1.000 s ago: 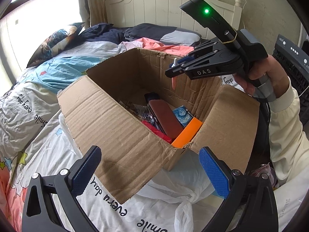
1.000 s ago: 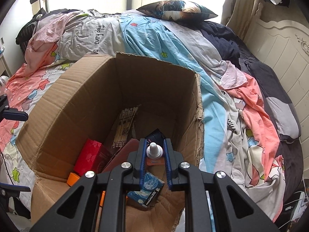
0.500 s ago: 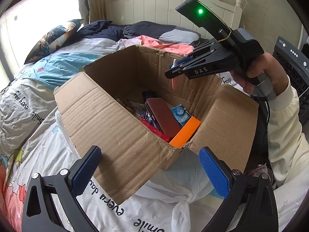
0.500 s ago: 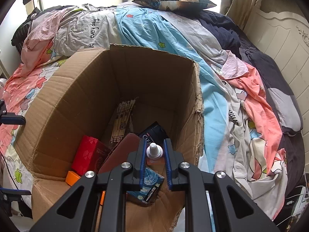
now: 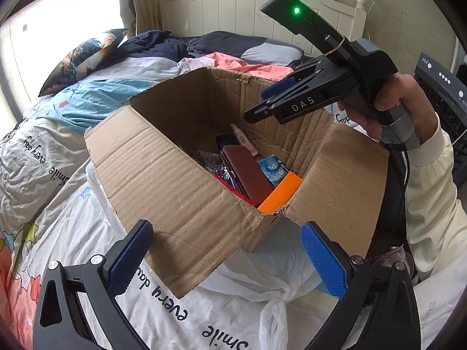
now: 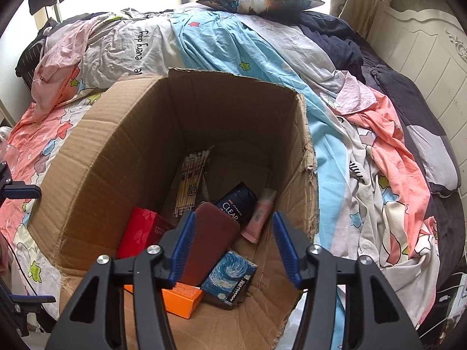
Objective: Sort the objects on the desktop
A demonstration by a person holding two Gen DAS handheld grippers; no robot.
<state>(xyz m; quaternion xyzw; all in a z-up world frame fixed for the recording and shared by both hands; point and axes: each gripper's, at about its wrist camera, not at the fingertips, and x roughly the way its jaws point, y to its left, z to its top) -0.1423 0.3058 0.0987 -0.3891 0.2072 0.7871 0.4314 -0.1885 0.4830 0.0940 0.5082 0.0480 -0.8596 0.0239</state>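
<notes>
A second ago the right gripper (image 6: 233,245) was pinching a small pink tube (image 6: 259,215) above the box (image 5: 163,175). Now its blue fingers are spread wide and hold nothing, and the tube lies down inside the box. So the tube has been let go and dropped in. Going from left to right in the right wrist view, the box holds a red pack (image 6: 143,232), a bunch of pencils (image 6: 191,186), a brown case (image 6: 208,242), a black bottle (image 6: 238,204) and then the pink tube, which leans by the right wall, touching the bottle. In front sit an orange box (image 6: 181,297) and a blue swirly box (image 6: 229,280). The left gripper (image 5: 227,259) hangs near the front of the box with its fingers spread wide too, holding nothing, as it was a second ago. For the sorting job, this means one more thing is put away. Both tools are free to pick up something else, if any things are left outside, which these views do not show.
</notes>
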